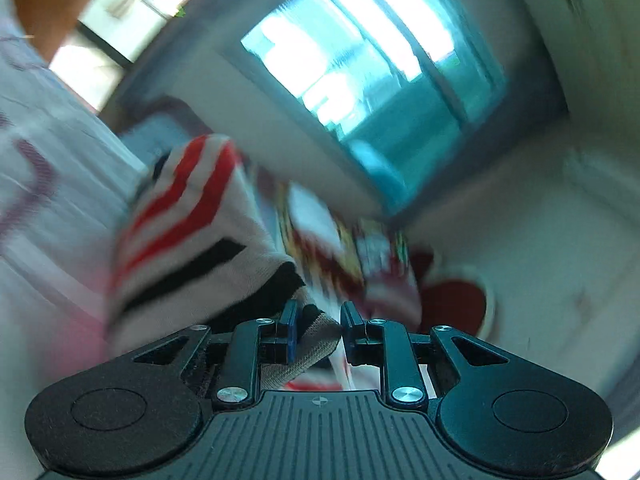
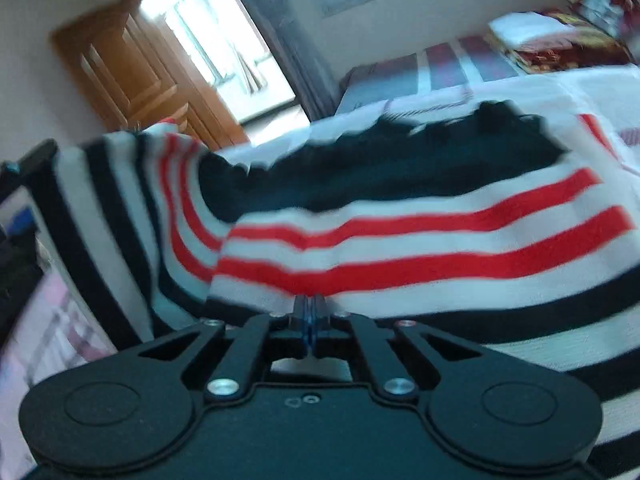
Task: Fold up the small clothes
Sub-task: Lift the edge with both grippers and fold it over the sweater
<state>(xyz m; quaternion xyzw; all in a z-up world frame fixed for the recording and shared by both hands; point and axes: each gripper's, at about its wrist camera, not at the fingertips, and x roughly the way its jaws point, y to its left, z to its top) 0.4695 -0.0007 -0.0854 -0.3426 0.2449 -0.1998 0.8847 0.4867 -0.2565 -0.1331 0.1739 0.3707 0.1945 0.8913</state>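
Striped knit in white, red and black fills both wrist views, and both grippers have hold of it. On the right gripper (image 2: 310,312) the blue-padded fingers are pressed together with no gap showing, pinching the near edge of the striped garment (image 2: 400,248); from that pinch the cloth spreads away across the frame, its long axis running left to right, the red stripes following that line and a black band (image 2: 380,168) along the far edge. Further left the same cloth turns and hangs with its stripes running up and down.

The left gripper (image 1: 318,324) stands a little apart at the fingers, with a bunched fold of the garment (image 1: 188,232) filling the gap and touching both blue pads. From there the cloth rises up and to the left, a black band nearest the fingers, then thin black stripes, then red ones at the far end.

Beyond the garment in the right view lies a bed (image 2: 520,92) with pale patterned bedding, and a folded red and yellow blanket (image 2: 560,48) at its far end. Left of the garment stands a wooden door (image 2: 132,76) beside a bright window (image 2: 224,40). The left view is badly blurred; past the cloth a large teal-tinted window (image 1: 372,68) shows in a pale wall.
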